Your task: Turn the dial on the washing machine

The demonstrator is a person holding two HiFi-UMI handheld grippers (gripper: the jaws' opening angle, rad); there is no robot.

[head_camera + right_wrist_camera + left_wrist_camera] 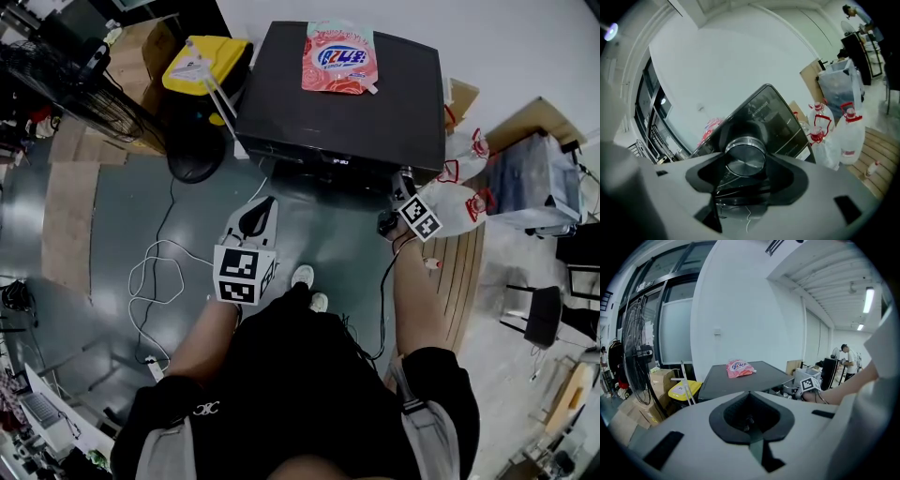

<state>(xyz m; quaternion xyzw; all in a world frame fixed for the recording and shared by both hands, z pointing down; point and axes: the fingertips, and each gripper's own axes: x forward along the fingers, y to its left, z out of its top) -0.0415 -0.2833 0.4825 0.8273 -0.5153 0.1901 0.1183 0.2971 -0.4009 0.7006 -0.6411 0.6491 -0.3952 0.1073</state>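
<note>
A black washing machine (347, 112) stands ahead with a pink detergent pouch (339, 58) lying on its lid. In the right gripper view the silver dial (746, 153) on the machine's dark front panel (776, 117) sits in the notch between the jaws. My right gripper (743, 174) is closed in around it, at the machine's front right corner (401, 192). The left gripper (260, 214) hangs lower, short of the machine, over the grey floor. Its jaws (751, 419) meet with nothing between them, and that view shows the lid (740, 383) and pouch (739, 368).
A yellow bin (206, 64) and a standing fan (84, 89) are left of the machine. Clear jugs with red handles (459, 202) and a plastic crate (534, 183) are on its right. White cable (155, 281) loops over the floor, and people stand far off (847, 359).
</note>
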